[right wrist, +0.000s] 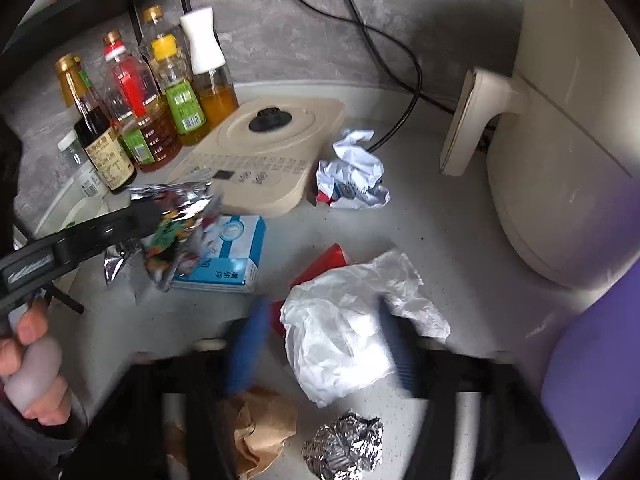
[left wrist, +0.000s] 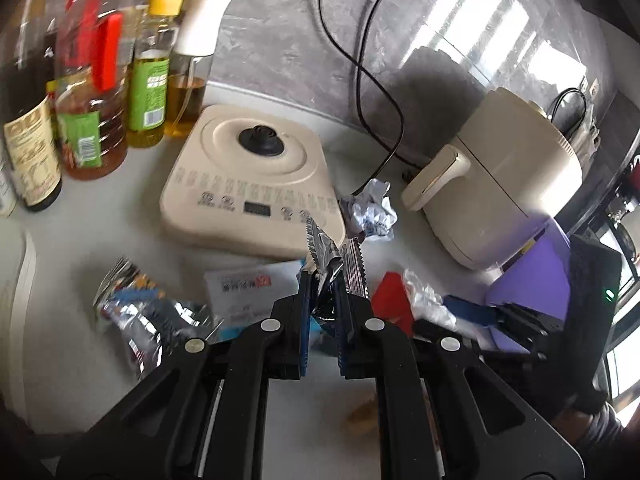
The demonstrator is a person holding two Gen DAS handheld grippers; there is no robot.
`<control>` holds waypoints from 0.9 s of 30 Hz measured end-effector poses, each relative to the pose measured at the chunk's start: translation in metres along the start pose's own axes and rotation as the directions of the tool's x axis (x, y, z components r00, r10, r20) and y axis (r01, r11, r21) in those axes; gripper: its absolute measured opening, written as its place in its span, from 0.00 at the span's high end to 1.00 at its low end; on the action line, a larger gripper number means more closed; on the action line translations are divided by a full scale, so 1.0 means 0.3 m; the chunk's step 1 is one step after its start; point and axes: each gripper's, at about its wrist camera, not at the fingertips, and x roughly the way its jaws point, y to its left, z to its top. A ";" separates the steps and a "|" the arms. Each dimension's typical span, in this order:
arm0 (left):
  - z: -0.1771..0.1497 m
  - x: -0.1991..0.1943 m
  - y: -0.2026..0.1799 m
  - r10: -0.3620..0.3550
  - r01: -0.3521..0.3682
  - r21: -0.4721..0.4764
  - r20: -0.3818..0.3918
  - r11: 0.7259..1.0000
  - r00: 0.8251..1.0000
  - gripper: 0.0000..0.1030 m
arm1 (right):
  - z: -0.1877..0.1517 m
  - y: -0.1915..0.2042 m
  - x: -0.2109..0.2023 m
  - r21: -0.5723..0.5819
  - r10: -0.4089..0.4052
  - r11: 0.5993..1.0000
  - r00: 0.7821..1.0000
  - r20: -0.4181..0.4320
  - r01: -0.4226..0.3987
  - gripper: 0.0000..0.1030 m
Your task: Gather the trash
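Observation:
My left gripper [left wrist: 326, 276] is shut on a silver foil snack wrapper [left wrist: 329, 260] and holds it above the counter; it also shows in the right wrist view [right wrist: 180, 216]. My right gripper [right wrist: 320, 312] is open, its blue fingers [right wrist: 248, 344] on either side of a crumpled white plastic bag [right wrist: 352, 320]. Around it lie a red wrapper [right wrist: 324, 260], a brown paper wad [right wrist: 260, 428], a foil ball [right wrist: 344, 444], a crumpled white paper [right wrist: 352, 172] and a blue and white box [right wrist: 228, 256].
A cream appliance base [left wrist: 248, 176] sits mid-counter with oil and sauce bottles [left wrist: 92, 92] behind it. A cream air fryer [left wrist: 508, 184] stands at the right with a purple bin [right wrist: 592, 380] beside it. A black cable [left wrist: 372, 80] runs along the wall.

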 end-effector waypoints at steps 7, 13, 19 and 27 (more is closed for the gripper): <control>0.017 -0.106 0.043 0.001 0.001 -0.037 0.053 0.999 0.999 0.90 | 0.037 0.000 -0.083 0.012 -0.025 1.000 0.999 0.033 0.024 0.97; 0.045 -0.170 0.026 -0.015 0.018 -0.025 0.088 1.000 0.996 0.89 | 0.084 -0.005 -0.216 0.016 -0.050 0.999 0.993 0.107 0.049 0.98; 0.075 -0.230 -0.059 -0.050 0.048 0.013 0.126 0.999 0.991 0.89 | 0.120 -0.003 -0.402 0.023 -0.016 1.000 0.978 0.208 0.012 0.98; 0.118 -0.330 -0.214 -0.100 0.089 0.061 0.214 0.994 0.972 0.89 | 0.167 -0.048 -0.663 0.021 0.087 0.995 0.937 0.338 -0.100 0.98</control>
